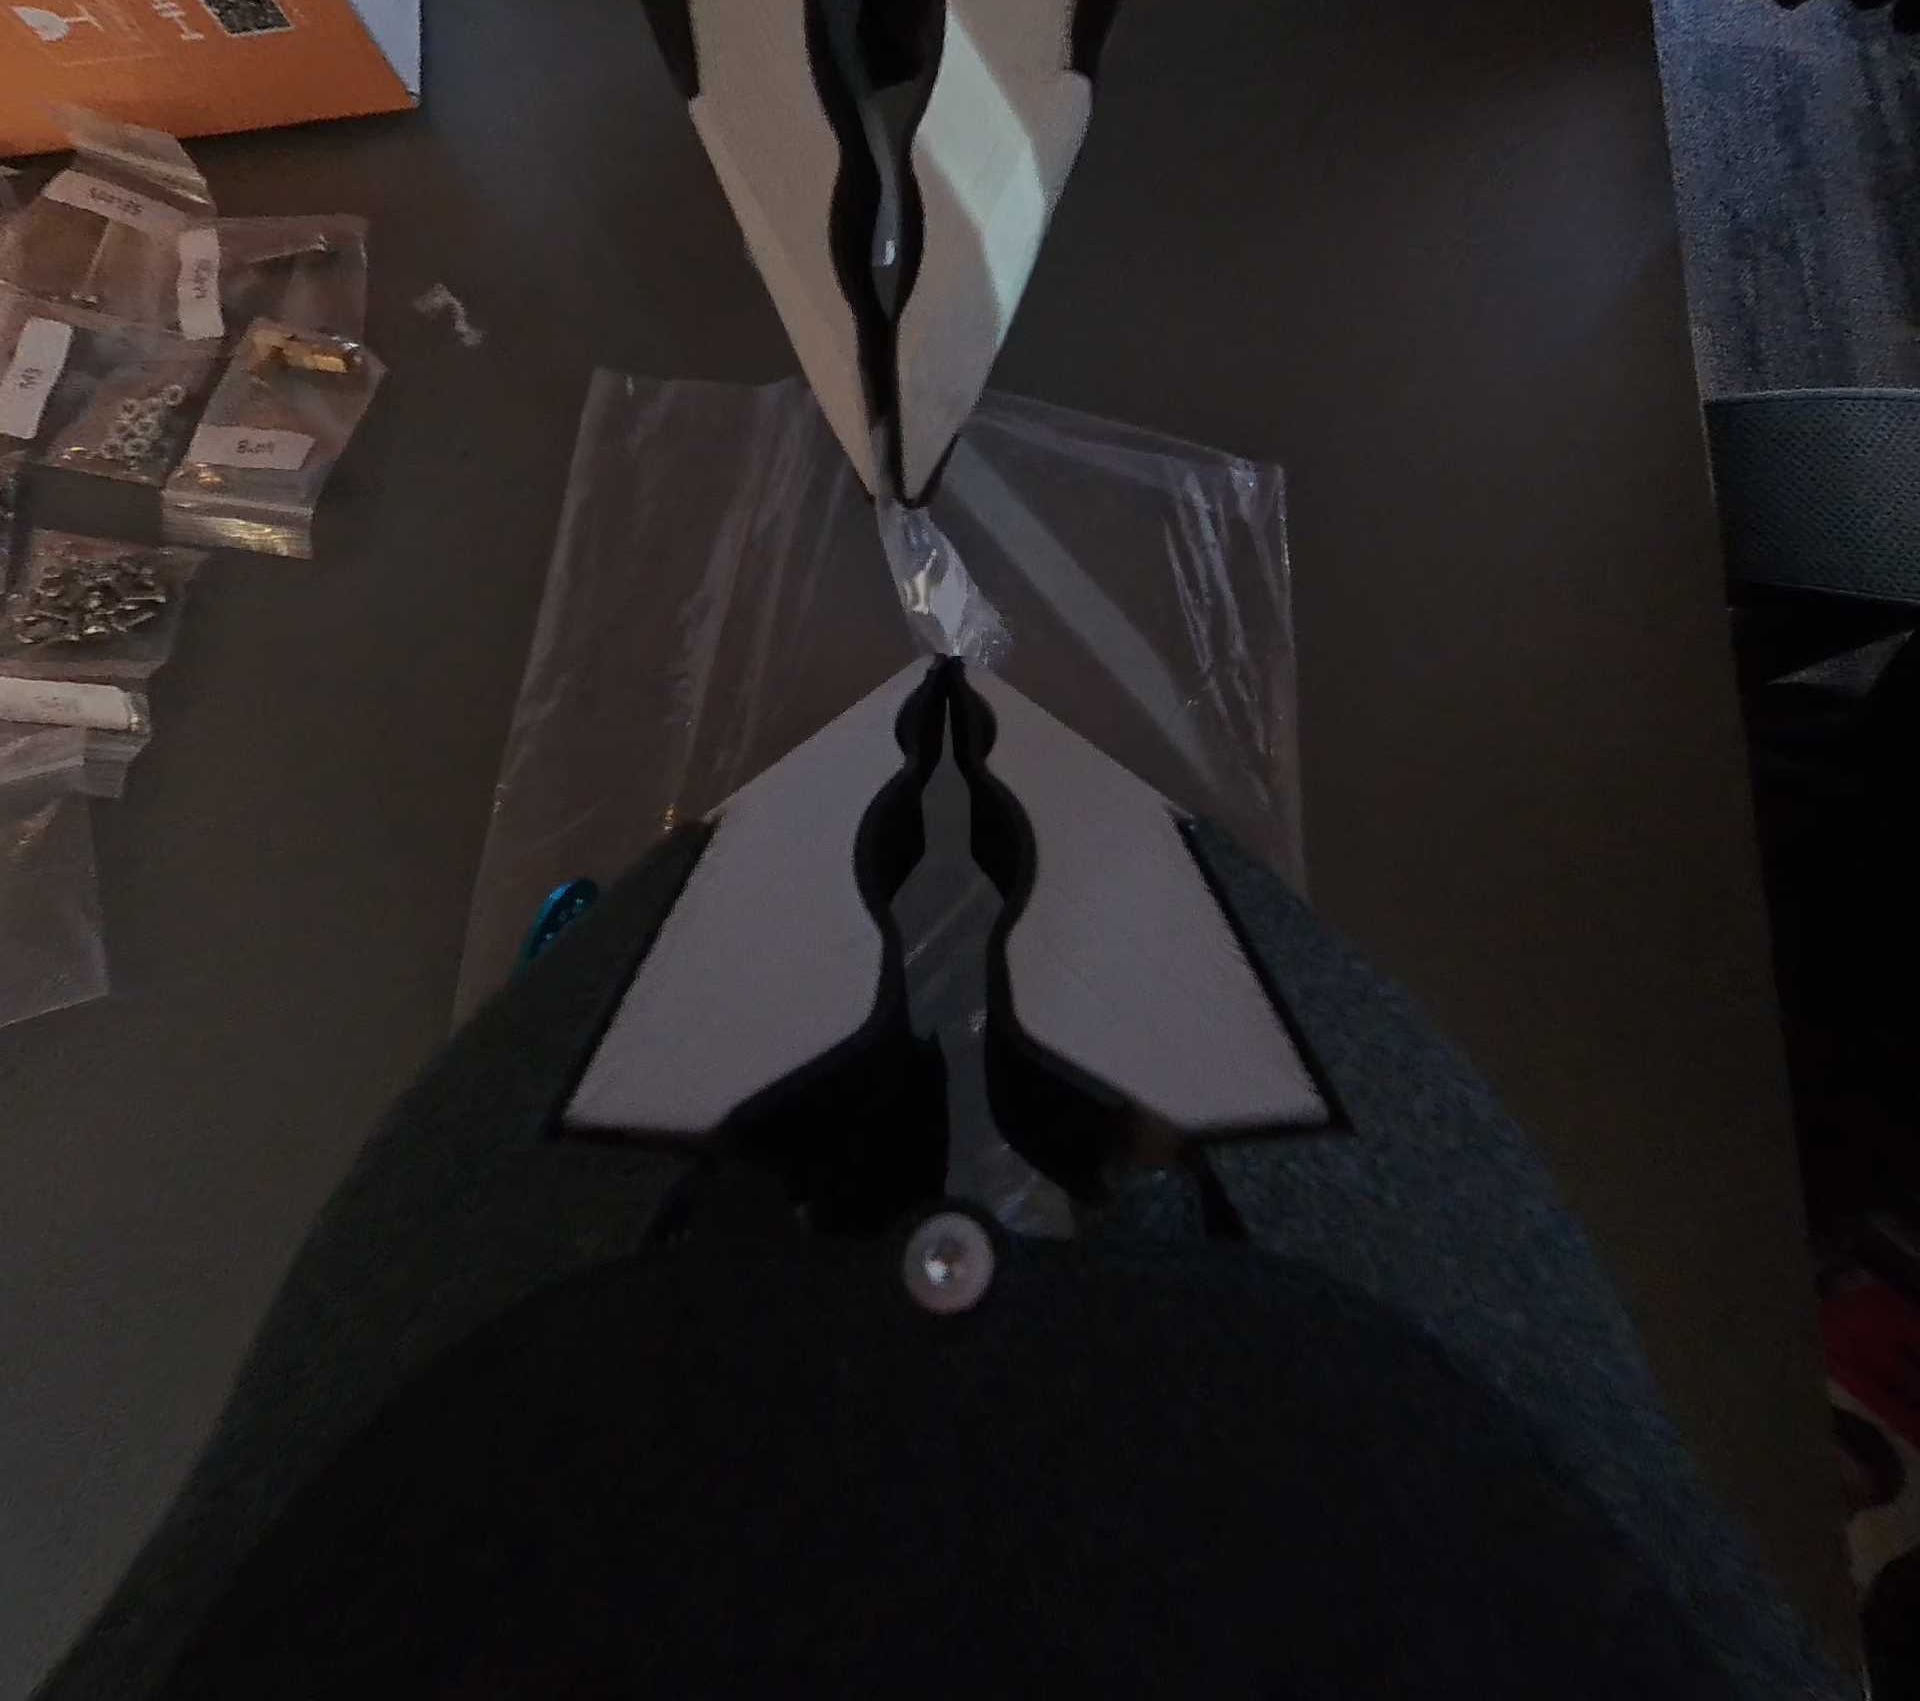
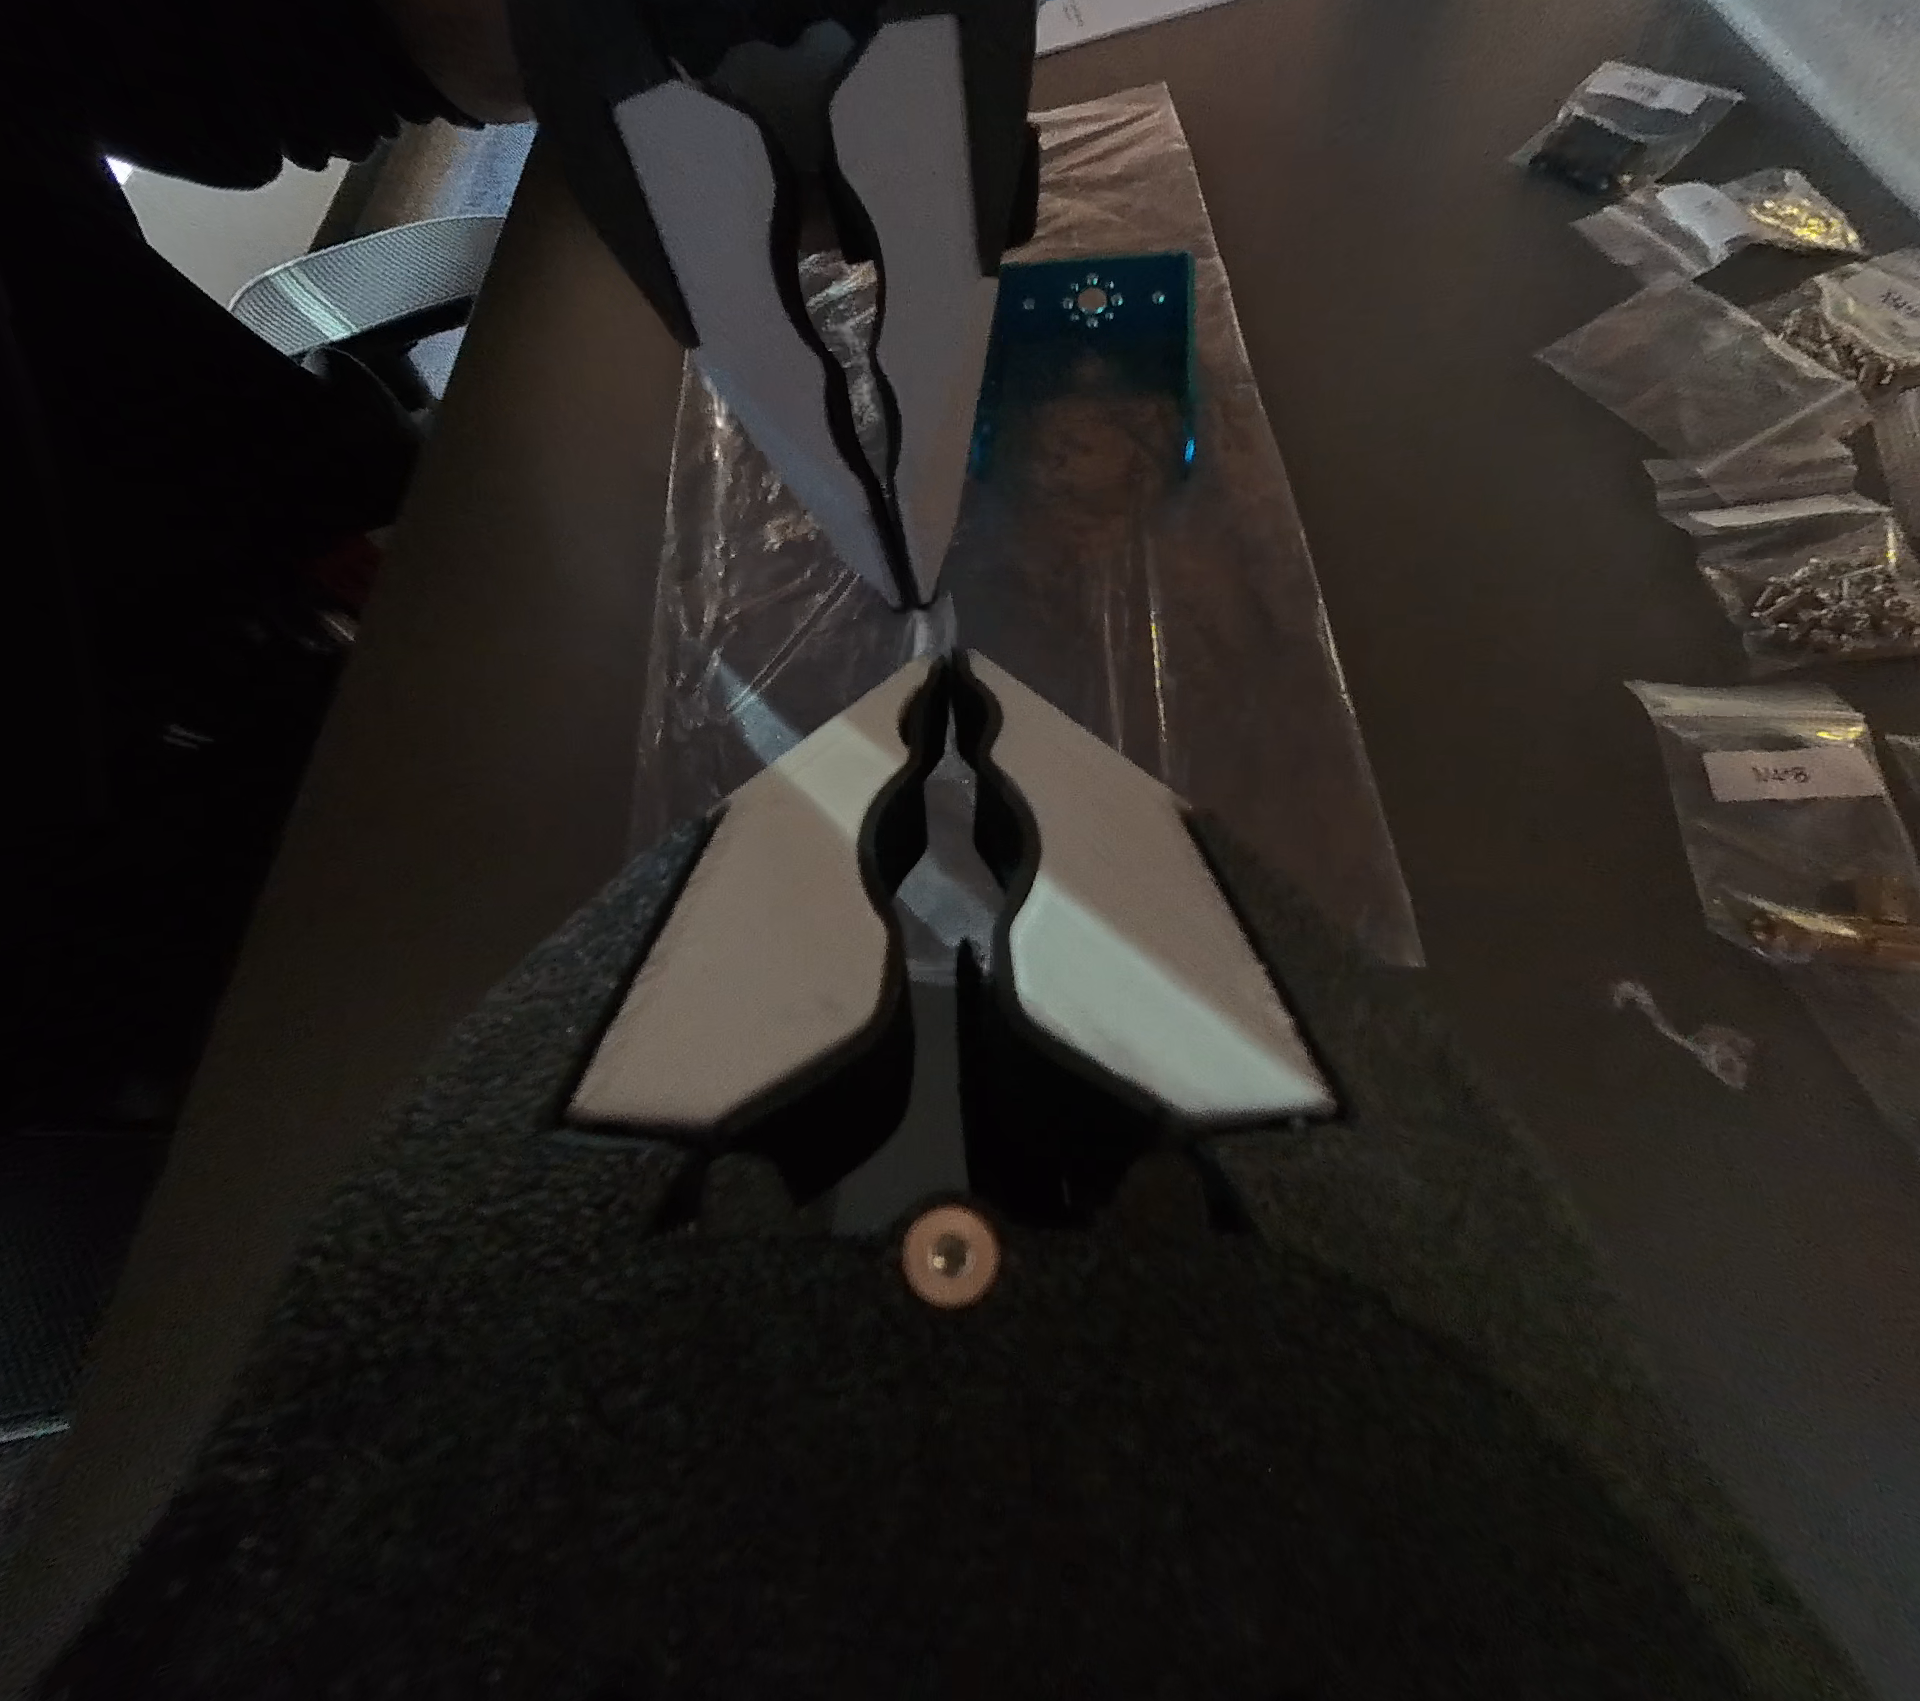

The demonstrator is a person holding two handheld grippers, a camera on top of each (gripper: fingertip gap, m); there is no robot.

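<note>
Left gripper, white-faced with black wavy pads, is closed tip to tip on a small crumpled clear packet. Right gripper is likewise closed on the packet's opposite end, which hangs between both tips above the dark table.

Judgement: firm pinch, steady opposed tension, no twisting.

Beneath lies a flat clear plastic bag holding a blue perforated metal bracket. Farther off are small bags of hardware.

The packet's contents are indistinct; lighting is dim.
</note>
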